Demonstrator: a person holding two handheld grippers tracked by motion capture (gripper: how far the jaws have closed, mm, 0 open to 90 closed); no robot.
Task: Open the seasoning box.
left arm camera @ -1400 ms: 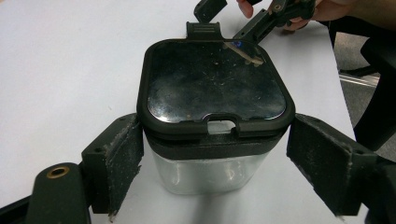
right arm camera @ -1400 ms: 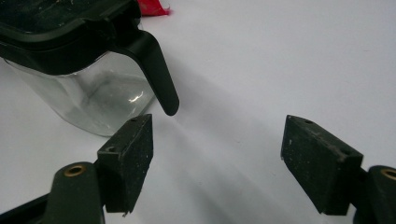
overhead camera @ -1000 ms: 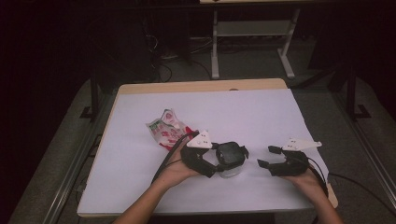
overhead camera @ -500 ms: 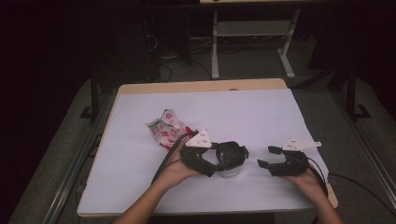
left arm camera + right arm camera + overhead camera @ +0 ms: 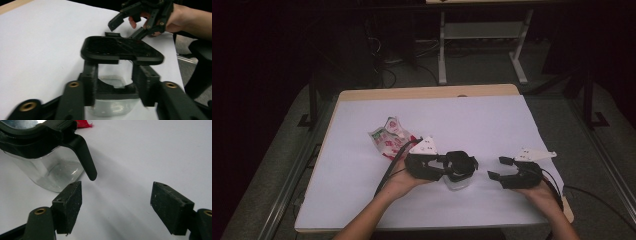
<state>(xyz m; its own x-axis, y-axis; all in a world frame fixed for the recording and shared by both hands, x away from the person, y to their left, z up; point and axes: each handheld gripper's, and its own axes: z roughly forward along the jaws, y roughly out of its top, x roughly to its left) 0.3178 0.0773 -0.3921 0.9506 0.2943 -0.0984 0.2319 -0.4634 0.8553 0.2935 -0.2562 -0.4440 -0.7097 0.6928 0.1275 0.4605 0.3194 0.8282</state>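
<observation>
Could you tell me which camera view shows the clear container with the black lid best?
The left gripper view: the clear container sits close between the left tongs, which have just been closing around it. The right gripper view shows its glassy side and a lid tab; in the high view the left tongs largely cover it.

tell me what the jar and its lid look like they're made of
Jar: clear glass or hard plastic, glossy; the white table shows through its walls, with bright reflections. Which of the two the look leaves open.
Lid: black plastic, likely, with a moulded rim, a side tab and a dull sheen.
</observation>
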